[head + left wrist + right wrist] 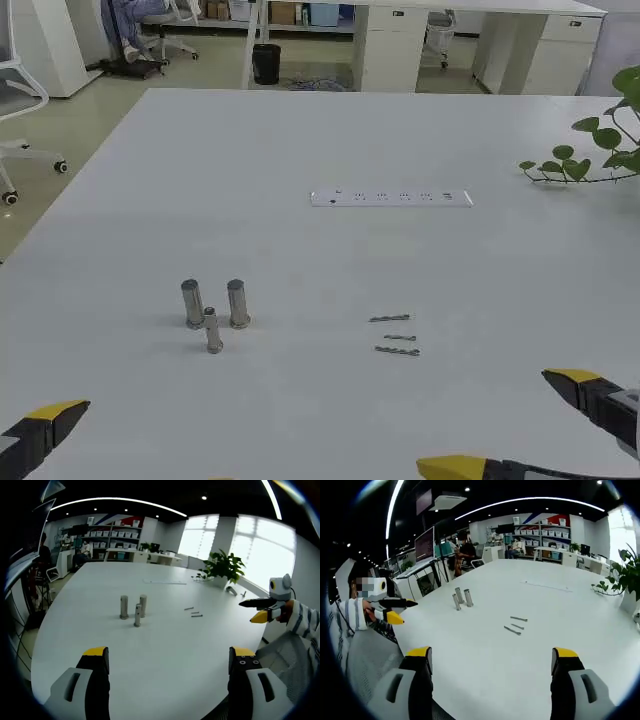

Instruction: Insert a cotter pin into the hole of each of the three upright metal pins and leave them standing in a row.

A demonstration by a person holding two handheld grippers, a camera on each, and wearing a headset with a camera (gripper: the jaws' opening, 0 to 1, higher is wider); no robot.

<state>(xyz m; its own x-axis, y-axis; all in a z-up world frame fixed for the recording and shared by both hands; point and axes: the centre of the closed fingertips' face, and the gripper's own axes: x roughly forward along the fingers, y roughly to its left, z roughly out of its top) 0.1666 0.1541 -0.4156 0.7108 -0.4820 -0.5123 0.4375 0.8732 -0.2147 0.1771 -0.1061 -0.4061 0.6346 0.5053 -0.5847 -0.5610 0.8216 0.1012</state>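
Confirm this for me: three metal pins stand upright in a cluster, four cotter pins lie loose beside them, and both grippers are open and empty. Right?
Not quite: three cotter pins lie there, not four, as the head view shows. The rest holds: three metal pins stand clustered upright, and the left gripper and right gripper are open and empty.

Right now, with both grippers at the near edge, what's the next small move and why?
Probably reach the right gripper forward to the nearest cotter pin and close on it. It and the left gripper are open and empty; the three cotter pins lie loose on the table on its side, right of the clustered upright metal pins.
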